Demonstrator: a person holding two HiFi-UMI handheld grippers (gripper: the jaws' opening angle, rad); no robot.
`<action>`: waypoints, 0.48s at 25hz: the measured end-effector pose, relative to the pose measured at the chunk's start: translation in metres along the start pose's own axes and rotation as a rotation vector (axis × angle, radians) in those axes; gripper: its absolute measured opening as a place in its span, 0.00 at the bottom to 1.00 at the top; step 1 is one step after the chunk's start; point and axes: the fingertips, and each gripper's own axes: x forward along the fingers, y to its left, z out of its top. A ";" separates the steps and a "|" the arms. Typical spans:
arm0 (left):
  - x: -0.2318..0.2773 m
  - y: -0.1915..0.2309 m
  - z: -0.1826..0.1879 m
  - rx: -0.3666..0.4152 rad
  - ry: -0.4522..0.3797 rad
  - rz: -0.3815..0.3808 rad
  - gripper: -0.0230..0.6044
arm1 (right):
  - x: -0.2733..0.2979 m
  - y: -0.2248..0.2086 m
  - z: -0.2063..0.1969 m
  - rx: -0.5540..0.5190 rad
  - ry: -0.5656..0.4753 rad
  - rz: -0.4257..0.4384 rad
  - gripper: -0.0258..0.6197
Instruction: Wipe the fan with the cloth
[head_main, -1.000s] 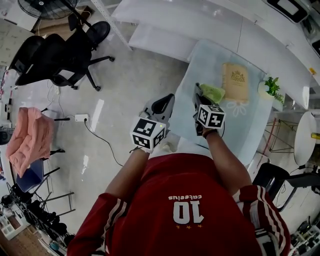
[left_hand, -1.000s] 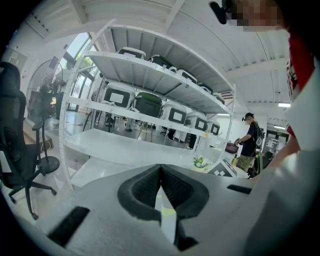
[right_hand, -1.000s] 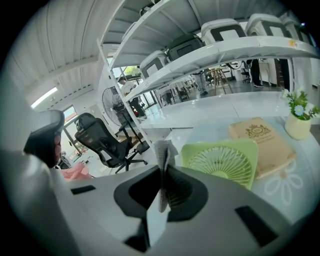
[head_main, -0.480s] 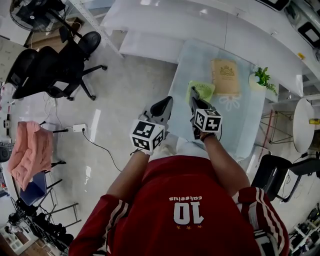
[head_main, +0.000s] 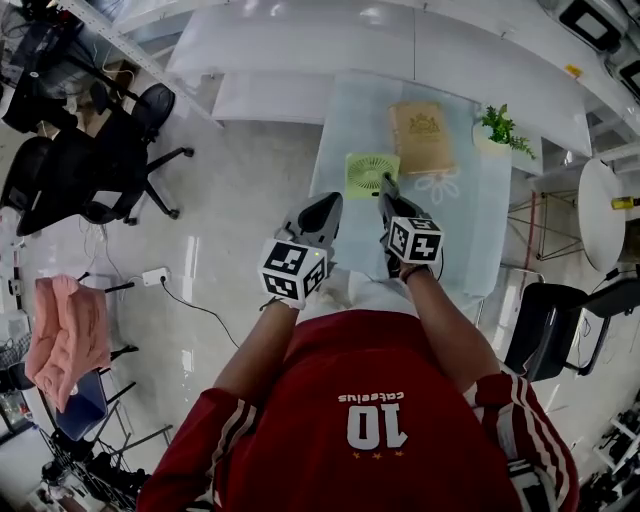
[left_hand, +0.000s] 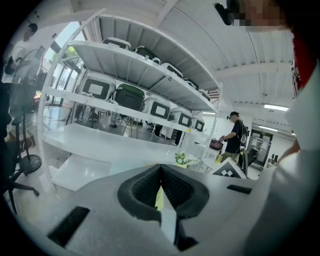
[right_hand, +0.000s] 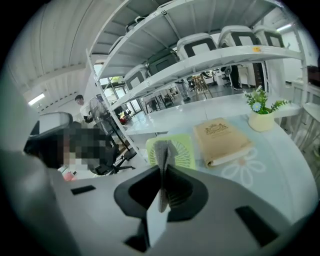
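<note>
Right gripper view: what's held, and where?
The right gripper pinches a thin grey cloth by one edge; the rest sticks out past the jaws.

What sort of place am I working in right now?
Probably an office or lab workspace: rolling office chairs, long white shelving holding rows of cases, and a table with a green fan, a book and a potted plant.

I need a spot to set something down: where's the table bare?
The near half of the table, this side of fan and book, is bare; so is the corner beyond the fan. Crowded: the far right, book beside plant.
</note>
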 end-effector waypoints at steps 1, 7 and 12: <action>0.003 -0.002 0.000 0.001 0.000 -0.005 0.04 | -0.002 -0.005 0.000 0.003 -0.003 -0.007 0.08; 0.024 -0.016 -0.003 0.000 0.008 -0.030 0.04 | -0.011 -0.029 0.000 0.012 -0.003 -0.037 0.08; 0.040 -0.023 -0.006 0.003 0.017 -0.040 0.04 | -0.012 -0.047 -0.001 0.019 0.004 -0.048 0.08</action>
